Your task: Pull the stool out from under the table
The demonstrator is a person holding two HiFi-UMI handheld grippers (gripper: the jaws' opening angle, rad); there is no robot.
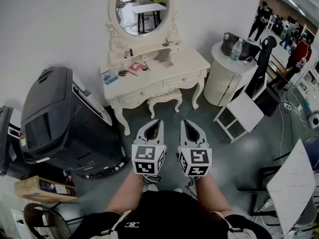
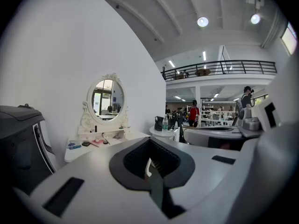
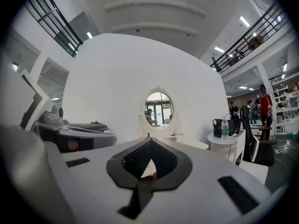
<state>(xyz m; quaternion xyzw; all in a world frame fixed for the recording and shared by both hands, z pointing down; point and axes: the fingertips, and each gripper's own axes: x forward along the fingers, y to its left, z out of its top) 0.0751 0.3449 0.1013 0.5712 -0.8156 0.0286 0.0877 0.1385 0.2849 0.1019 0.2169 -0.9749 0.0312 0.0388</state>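
Note:
A cream stool (image 1: 164,99) is tucked under the cream dressing table (image 1: 192,62), its seat and carved legs showing below the drawers. An oval mirror (image 1: 142,6) stands on the table, with small items scattered on top. My left gripper (image 1: 157,121) and right gripper (image 1: 184,122) are held side by side over the floor, a short way in front of the stool and apart from it. Both have jaws closed with nothing between them. In the left gripper view the table top (image 2: 77,151) and mirror (image 2: 105,99) show; each gripper's own body hides the stool in both gripper views.
A large black machine (image 1: 60,118) stands left of the table, with a cardboard box (image 1: 45,188) in front of it. To the right are a round white side table (image 1: 219,81) with a bag and bottle, a white chair (image 1: 241,114) and a white slab (image 1: 291,183). People stand far back right.

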